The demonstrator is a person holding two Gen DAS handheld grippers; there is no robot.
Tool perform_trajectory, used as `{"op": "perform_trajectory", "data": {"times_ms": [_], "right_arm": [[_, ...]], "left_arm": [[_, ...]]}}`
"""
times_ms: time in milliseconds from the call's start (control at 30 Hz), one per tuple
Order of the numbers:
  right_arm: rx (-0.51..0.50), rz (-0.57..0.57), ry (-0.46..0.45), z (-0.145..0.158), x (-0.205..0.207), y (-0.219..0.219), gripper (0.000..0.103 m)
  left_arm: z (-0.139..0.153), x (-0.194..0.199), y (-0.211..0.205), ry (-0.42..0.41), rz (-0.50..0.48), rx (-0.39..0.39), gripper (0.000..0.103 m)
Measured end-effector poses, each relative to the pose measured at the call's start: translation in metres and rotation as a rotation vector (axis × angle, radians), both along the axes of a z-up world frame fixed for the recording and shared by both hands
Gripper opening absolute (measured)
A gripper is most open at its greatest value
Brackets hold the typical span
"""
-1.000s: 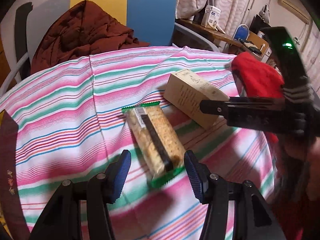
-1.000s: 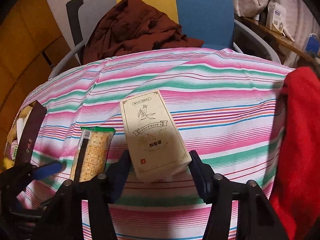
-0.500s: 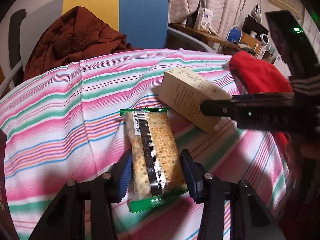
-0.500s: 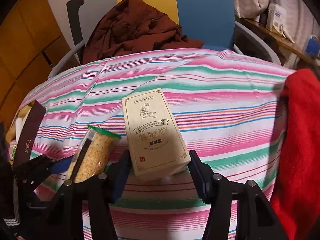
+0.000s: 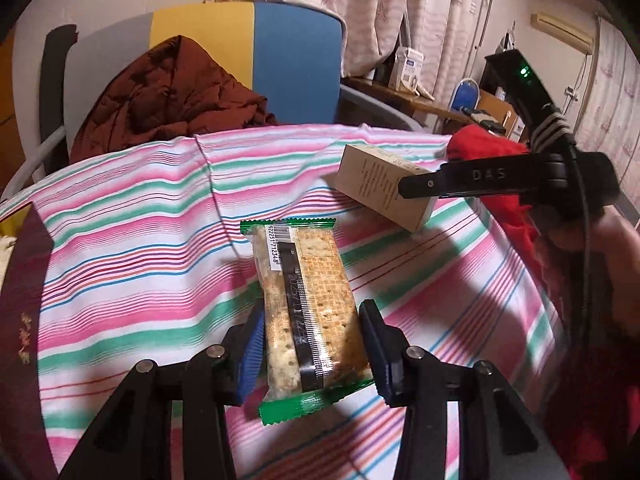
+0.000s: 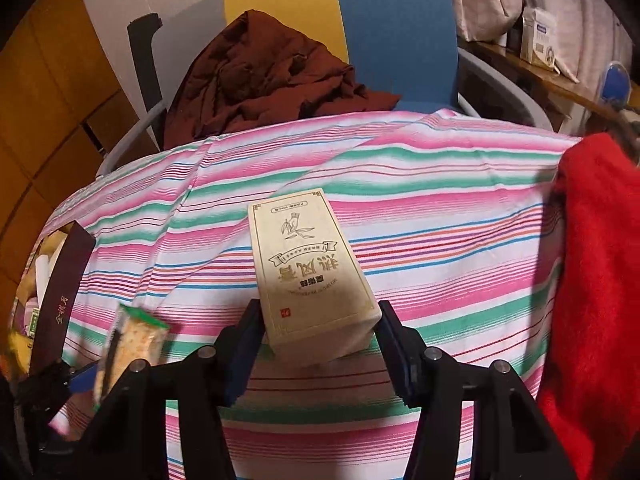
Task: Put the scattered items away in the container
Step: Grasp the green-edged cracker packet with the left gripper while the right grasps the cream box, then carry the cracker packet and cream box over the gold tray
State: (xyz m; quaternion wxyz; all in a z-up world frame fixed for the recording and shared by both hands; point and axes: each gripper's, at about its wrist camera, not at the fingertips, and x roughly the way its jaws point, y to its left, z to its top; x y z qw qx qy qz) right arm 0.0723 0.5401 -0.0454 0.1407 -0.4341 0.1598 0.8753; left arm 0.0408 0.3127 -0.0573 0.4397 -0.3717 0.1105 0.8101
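The cracker packet (image 5: pixel 310 312) is clamped in the left tool (image 5: pixel 310 354), lifted above the striped tabletop (image 5: pixel 120 248), while the beige box (image 6: pixel 310 272) beside it is gripped by the right tool (image 6: pixel 318 344).

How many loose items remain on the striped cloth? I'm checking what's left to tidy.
2. The cracker pack sits between the left gripper pads; the beige box sits between the right gripper pads. Others may lie out of view.
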Motion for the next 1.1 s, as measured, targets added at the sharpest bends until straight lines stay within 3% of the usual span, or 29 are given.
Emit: {"op": "perform_trajectory", "data": {"times_ms": [433, 600, 900, 1100], "right_arm": [[0.198, 0.056, 0.068, 0.026, -0.002, -0.036, 0.056], [0.142, 0.064, 0.070, 0.035, -0.001, -0.049, 0.056], [0.133, 0.182, 0.125, 0.060, -0.012, -0.127, 0.056], [0.009, 0.235, 0.135, 0.058, -0.024, -0.182, 0.056]], "left_arm": [[0.019, -0.004, -0.065, -0.005, 0.088, 0.051, 0.046], [0.035, -0.007, -0.098, 0.018, 0.128, 0.076, 0.046], [0.045, -0.010, -0.145, 0.003, 0.184, 0.128, 0.046], [0.052, -0.015, -0.187, 0.011, 0.247, 0.155, 0.046]]}}
